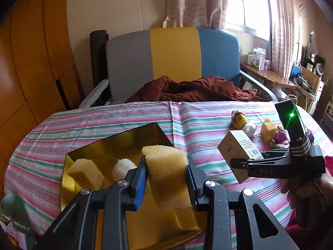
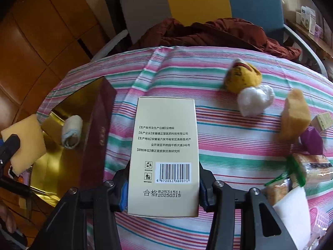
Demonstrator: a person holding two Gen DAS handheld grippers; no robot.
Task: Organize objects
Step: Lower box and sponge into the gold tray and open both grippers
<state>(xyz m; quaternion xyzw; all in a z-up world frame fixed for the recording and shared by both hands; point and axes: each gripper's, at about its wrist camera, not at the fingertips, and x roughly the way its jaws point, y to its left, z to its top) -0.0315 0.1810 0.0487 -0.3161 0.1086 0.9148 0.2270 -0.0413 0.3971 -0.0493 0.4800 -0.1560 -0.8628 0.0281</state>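
Beside the carton (image 2: 164, 156), a plush toy (image 2: 242, 77), perhaps a duck.

Both grippers are loaded.
Left gripper (image 1: 166, 179) clamps a sponge (image 1: 166, 177); right gripper (image 2: 163, 189) pinches a carton (image 2: 164, 141) level.

tray (image 1: 116, 143): sits on the left side of the table (image 1: 187, 114)
in the tray: a sponge block (image 1: 86, 173) at the left, a cloth roll (image 1: 122, 167) just right of it
over the tray: sponge (image 1: 167, 177), clamped in the left gripper (image 1: 166, 184)
right of the tray: box (image 2: 164, 156), pinched in the right gripper (image 2: 163, 185), up off the table
far right: toy (image 2: 242, 78), wad (image 2: 255, 100) touching it, another sponge chunk (image 2: 294, 117) further right
behind the table: chair (image 1: 172, 62) with a blanket (image 1: 193, 89) on it
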